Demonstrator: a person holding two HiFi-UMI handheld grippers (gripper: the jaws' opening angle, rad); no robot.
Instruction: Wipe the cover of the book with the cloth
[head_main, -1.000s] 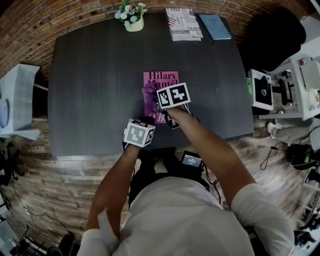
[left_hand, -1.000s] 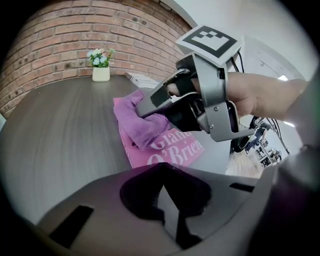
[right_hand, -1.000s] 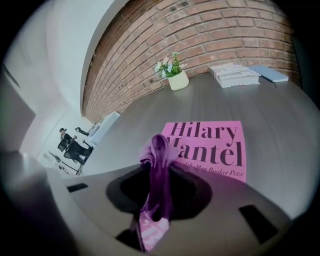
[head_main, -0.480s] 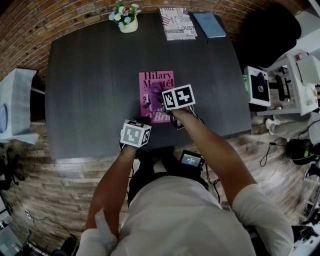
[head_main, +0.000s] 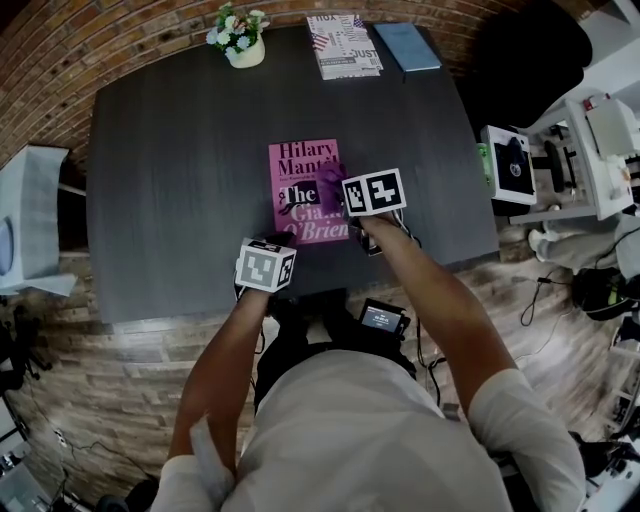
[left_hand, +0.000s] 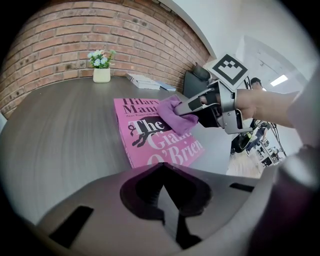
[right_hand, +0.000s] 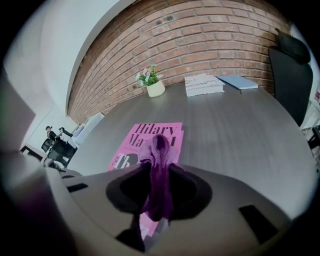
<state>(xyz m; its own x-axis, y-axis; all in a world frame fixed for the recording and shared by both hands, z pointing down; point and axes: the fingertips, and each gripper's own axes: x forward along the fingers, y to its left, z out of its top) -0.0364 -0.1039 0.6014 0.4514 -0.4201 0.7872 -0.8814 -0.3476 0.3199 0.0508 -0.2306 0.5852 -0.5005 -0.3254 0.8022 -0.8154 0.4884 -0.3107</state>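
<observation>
A: Book, where?
B: Mid bench (head_main: 180, 150), pink book (head_main: 298, 215) flat, cover up.
A: Grippers?
B: Left gripper (left_hand: 165, 200) by bench's front edge, jaws together, empty. Right gripper (right_hand: 157, 200) clamped on purple cloth (head_main: 330, 184), cloth touching cover's rt side.

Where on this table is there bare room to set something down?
The table is bare left of the pink book, up to the flower pot, and right of the book. Crowded: the far edge, with pot, printed stack and blue book.
</observation>
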